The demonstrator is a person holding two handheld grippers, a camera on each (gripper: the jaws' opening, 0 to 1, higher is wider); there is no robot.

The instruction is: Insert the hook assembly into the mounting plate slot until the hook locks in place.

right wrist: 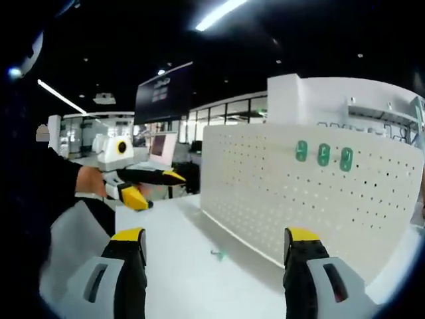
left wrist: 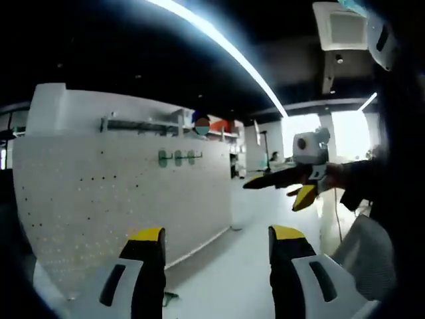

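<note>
Pegboard [left wrist: 126, 199] stands upright on the white desk [left wrist: 239, 266] at the left of the left gripper view, with three green hooks [left wrist: 177, 157] hanging in a row near its upper edge. The left gripper [left wrist: 216, 236] rises from the bottom of that view, its yellow-tipped jaws spread wide with nothing between them. Further right, the right gripper [left wrist: 292, 186] is held in the air above the desk, its jaws parted and bare.

In the right gripper view, the left gripper [right wrist: 156, 186] hangs at the left, a hand [right wrist: 89, 181] behind it, jaws apart. The right gripper [right wrist: 216, 236] comes up from the bottom, jaws wide and holding nothing. A small green piece [right wrist: 217, 252] lies on the desk [right wrist: 179, 266] just before the foot of the pegboard [right wrist: 312, 199]; what it is cannot be made out. The three green hooks [right wrist: 323, 155] sit high on the board at the right.
</note>
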